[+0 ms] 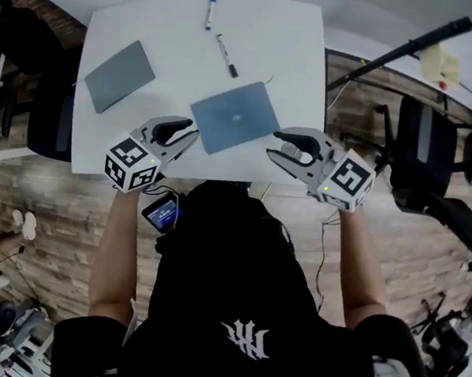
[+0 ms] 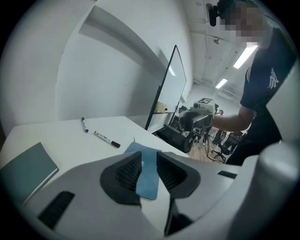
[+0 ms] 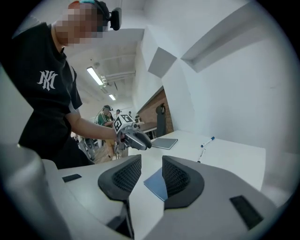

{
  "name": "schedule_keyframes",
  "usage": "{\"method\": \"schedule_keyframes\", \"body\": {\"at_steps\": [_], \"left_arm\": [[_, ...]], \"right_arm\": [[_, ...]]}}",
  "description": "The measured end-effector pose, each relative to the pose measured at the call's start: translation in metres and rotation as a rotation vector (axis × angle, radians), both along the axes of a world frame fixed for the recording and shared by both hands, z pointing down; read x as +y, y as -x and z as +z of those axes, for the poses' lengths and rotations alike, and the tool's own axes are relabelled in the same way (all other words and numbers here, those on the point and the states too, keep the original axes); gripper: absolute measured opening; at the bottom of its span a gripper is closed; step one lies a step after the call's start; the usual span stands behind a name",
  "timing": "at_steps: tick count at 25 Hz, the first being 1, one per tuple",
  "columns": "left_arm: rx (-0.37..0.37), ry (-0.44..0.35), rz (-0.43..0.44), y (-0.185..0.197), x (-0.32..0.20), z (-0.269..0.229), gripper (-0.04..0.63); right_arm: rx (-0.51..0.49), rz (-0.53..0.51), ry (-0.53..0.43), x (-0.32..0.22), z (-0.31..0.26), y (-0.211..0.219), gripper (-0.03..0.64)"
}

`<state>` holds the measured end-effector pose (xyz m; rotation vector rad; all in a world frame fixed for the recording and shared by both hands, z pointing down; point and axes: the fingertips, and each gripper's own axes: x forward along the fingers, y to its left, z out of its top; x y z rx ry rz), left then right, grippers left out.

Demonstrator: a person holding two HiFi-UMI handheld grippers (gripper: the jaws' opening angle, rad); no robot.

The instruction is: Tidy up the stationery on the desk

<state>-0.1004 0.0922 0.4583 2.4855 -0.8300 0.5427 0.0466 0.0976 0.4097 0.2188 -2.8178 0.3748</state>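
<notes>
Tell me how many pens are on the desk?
2. The blue-capped pen lies near the far edge; the black-capped pen lies nearer, just beyond the blue notebook. None seems hidden.

**Office workspace, white desk at its centre**

A white desk (image 1: 282, 34) with markers (image 1: 228, 55) and notebooks (image 1: 120, 75), black swivel chairs (image 1: 417, 155) on a wood-pattern floor (image 1: 53, 202), a whiteboard (image 2: 171, 84) on a stand, and ceiling strip lights (image 2: 246, 55) mark this as an office.

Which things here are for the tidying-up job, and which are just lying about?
For the job: blue notebook, grey notebook, blue-capped pen and black-capped pen, all on the white desk.

Just lying about: black chair right of the desk, dark chair left of it, small lit screen below the desk edge.
</notes>
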Motion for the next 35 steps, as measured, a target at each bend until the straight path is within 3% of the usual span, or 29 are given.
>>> {"method": "schedule_keyframes", "body": {"at_steps": [5, 10, 14, 19, 25, 30, 35], "left_arm": [[-0.054, 0.032, 0.016, 0.009, -0.029, 0.032, 0.118], [-0.162, 0.104, 0.09, 0.015, -0.048, 0.079, 0.153], [-0.149, 0.132, 0.113, 0.015, -0.061, 0.093, 0.16], [-0.145, 0.135, 0.131, 0.007, -0.069, 0.099, 0.163], [-0.205, 0.171, 0.142, 0.007, -0.07, 0.113, 0.172], [-0.253, 0.194, 0.131, 0.007, -0.073, 0.128, 0.179], [-0.295, 0.202, 0.139, 0.004, -0.077, 0.135, 0.181]], "right_arm": [[0.071, -0.029, 0.021, -0.02, 0.022, 0.023, 0.143], [0.091, -0.014, 0.042, -0.04, 0.023, 0.031, 0.144], [0.158, -0.032, 0.045, -0.051, 0.039, 0.035, 0.144], [0.257, -0.119, 0.01, -0.069, 0.059, 0.043, 0.164], [0.324, -0.273, -0.05, -0.098, 0.087, 0.071, 0.198], [0.479, -0.435, -0.121, -0.117, 0.132, 0.077, 0.233], [0.565, -0.531, -0.12, -0.125, 0.163, 0.072, 0.245]]}}
